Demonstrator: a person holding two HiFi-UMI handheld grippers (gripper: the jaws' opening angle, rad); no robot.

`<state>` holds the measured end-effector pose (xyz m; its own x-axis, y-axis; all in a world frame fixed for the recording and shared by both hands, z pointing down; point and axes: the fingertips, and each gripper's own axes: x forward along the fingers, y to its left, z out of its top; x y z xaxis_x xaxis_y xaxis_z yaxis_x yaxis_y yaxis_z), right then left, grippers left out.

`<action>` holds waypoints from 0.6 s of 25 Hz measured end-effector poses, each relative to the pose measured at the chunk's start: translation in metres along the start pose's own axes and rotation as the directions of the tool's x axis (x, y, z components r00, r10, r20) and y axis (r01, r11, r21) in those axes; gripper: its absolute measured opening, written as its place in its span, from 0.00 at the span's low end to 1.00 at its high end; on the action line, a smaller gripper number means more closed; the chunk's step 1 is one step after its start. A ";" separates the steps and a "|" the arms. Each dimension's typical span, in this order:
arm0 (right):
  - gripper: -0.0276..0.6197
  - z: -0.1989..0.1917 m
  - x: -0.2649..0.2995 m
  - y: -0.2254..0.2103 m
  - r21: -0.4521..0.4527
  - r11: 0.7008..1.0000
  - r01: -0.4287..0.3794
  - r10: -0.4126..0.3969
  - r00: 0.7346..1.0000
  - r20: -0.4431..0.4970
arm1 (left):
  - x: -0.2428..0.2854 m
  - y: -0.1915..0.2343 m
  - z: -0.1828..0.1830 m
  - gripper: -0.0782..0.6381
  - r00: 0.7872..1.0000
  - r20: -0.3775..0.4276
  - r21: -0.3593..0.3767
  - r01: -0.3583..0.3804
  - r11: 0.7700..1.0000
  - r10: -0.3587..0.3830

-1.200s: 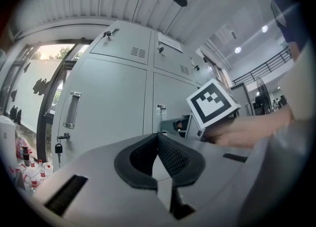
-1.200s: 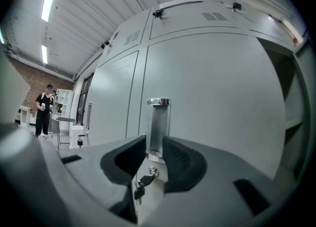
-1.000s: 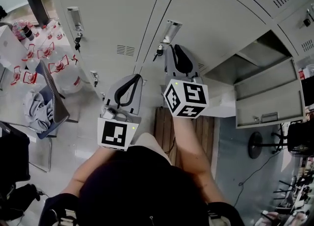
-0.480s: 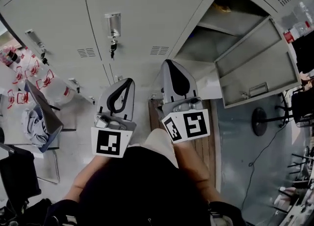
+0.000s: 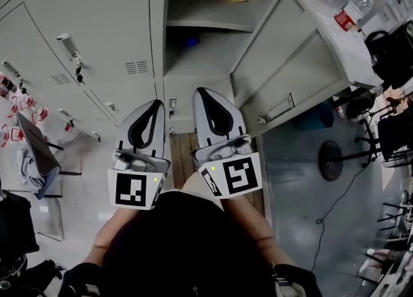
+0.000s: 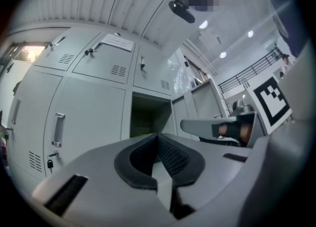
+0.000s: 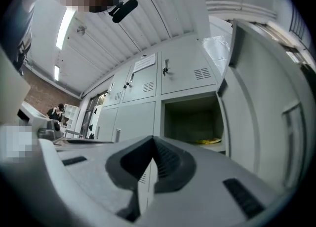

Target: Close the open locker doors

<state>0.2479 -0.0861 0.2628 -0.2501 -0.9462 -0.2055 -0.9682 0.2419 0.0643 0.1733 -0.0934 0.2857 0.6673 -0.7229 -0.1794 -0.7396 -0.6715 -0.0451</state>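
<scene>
Left gripper (image 5: 155,107): jaws pressed together, nothing between. Right gripper (image 5: 202,94): same, tips shut and empty. Neither touches anything. Open locker door (image 5: 290,76) swung wide at 2 o'clock of the right gripper, its compartment (image 5: 193,50) at 12.

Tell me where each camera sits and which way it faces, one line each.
Head view: on the head, steeply down at left gripper, right gripper, forearms, open locker.
Left gripper view: on that gripper, along its shut jaws toward the lockers.
Right gripper view: likewise, shut jaws, facing into the open locker.
Shared: all show the open locker.
</scene>
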 end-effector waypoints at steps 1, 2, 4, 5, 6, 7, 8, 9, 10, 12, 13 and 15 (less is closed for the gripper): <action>0.04 0.003 -0.009 -0.010 0.005 1.000 -0.013 0.013 1.000 -0.005 | 0.006 -0.015 0.004 0.11 1.000 -0.006 0.005 -0.009 1.000 0.009; 0.04 0.006 -0.017 -0.018 0.018 0.999 -0.027 0.028 0.999 -0.015 | 0.012 -0.029 0.008 0.11 1.000 -0.017 0.003 -0.018 1.000 0.018; 0.04 0.014 -0.031 -0.031 0.051 0.997 -0.061 0.063 0.997 -0.039 | 0.021 -0.055 0.018 0.11 0.999 -0.038 -0.008 -0.028 1.000 0.028; 0.04 0.021 -0.037 -0.037 0.060 0.995 -0.077 0.080 0.996 -0.047 | 0.025 -0.068 0.024 0.11 0.999 -0.043 -0.012 -0.028 1.000 0.028; 0.04 0.028 -0.044 -0.043 0.064 0.994 -0.091 0.094 0.994 -0.050 | 0.029 -0.081 0.031 0.11 0.999 -0.047 -0.013 -0.027 1.000 0.026; 0.04 0.036 -0.051 -0.049 0.066 0.993 -0.103 0.106 0.993 -0.051 | 0.033 -0.092 0.037 0.11 0.998 -0.052 -0.013 -0.025 1.000 0.024; 0.04 0.044 -0.058 -0.054 0.068 0.991 -0.113 0.116 0.992 -0.050 | 0.036 -0.103 0.043 0.11 0.998 -0.056 -0.012 -0.023 1.000 0.022; 0.04 0.050 -0.066 -0.059 0.069 0.991 -0.119 0.123 0.991 -0.049 | 0.038 -0.113 0.047 0.11 0.998 -0.061 -0.010 -0.019 1.000 0.019; 0.05 0.054 -0.072 -0.063 0.068 0.990 -0.121 0.125 0.991 -0.049 | 0.040 -0.121 0.051 0.11 0.998 -0.067 -0.009 -0.015 1.000 0.014; 0.04 0.059 -0.085 -0.070 0.068 0.991 -0.116 0.119 0.992 -0.052 | 0.042 -0.136 0.055 0.11 0.997 -0.074 -0.008 -0.001 1.000 0.001; 0.04 0.060 -0.090 -0.074 0.072 0.991 -0.111 0.115 0.992 -0.053 | 0.043 -0.142 0.056 0.11 0.997 -0.074 -0.008 0.005 1.000 -0.006; 0.04 0.060 -0.102 -0.082 0.075 0.992 -0.099 0.104 0.993 -0.057 | 0.045 -0.153 0.056 0.11 0.997 -0.069 -0.006 0.018 1.000 -0.018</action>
<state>0.3524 0.0033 0.2196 -0.3481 -0.9267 -0.1414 -0.9366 0.3501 0.0114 0.3121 -0.0139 0.2297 0.6849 -0.7201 -0.1108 -0.7272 -0.6851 -0.0426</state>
